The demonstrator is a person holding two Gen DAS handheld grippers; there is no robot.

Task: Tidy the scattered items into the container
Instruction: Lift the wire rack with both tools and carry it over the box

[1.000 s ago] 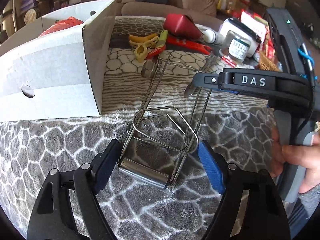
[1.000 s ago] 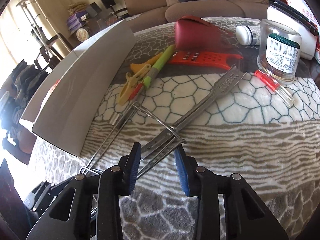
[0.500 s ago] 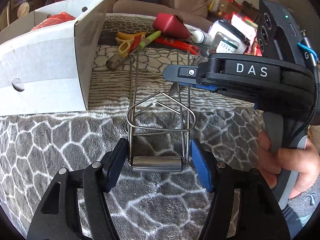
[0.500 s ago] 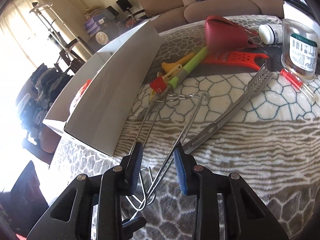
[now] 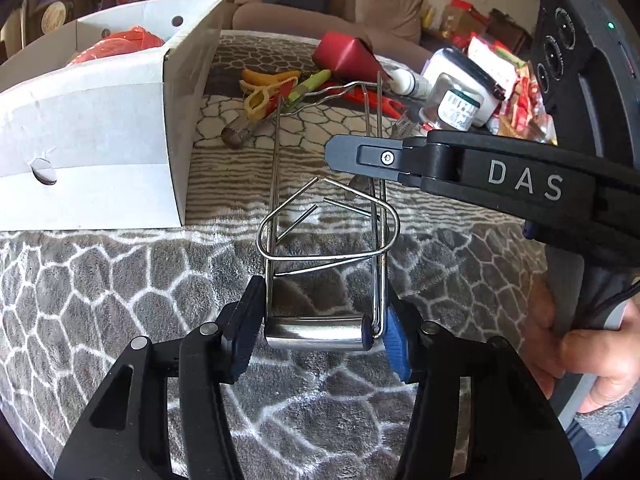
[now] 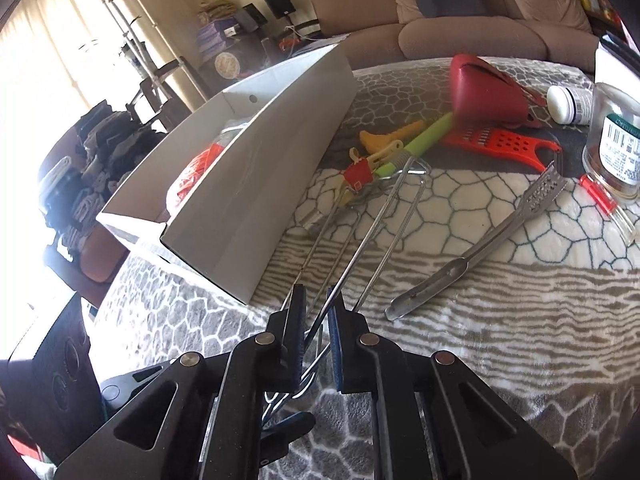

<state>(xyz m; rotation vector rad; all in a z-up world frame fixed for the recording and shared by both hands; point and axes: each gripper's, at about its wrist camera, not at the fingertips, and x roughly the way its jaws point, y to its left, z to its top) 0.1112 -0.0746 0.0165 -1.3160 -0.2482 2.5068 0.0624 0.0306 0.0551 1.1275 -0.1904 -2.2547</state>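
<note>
A long wire potato masher with a steel handle [image 5: 320, 332] lies along the patterned blanket. My left gripper [image 5: 320, 340] is shut on the masher's handle end. My right gripper [image 6: 316, 328] is shut on the masher's wire rods [image 6: 360, 240] partway along; it shows in the left wrist view as a black arm [image 5: 440, 160] above the rods. The white cardboard box [image 5: 100, 128] stands to the left with orange items inside [image 6: 192, 172]. The masher's far end [image 6: 416, 168] rests by a green-handled tool [image 6: 428, 136].
On the blanket [image 6: 480, 320] lie a yellow peeler [image 6: 384, 140], a red cone grater [image 6: 484, 88], a flat orange grater [image 6: 504, 144], a steel fork-like tool [image 6: 500, 236], a glass jar [image 6: 616, 152] and a white bottle [image 6: 568, 104]. A sofa [image 6: 460, 20] stands behind.
Both grippers closed: the left onto the masher's handle, the right onto its rods. The masher swung from slanted to straight ahead of the left gripper.
</note>
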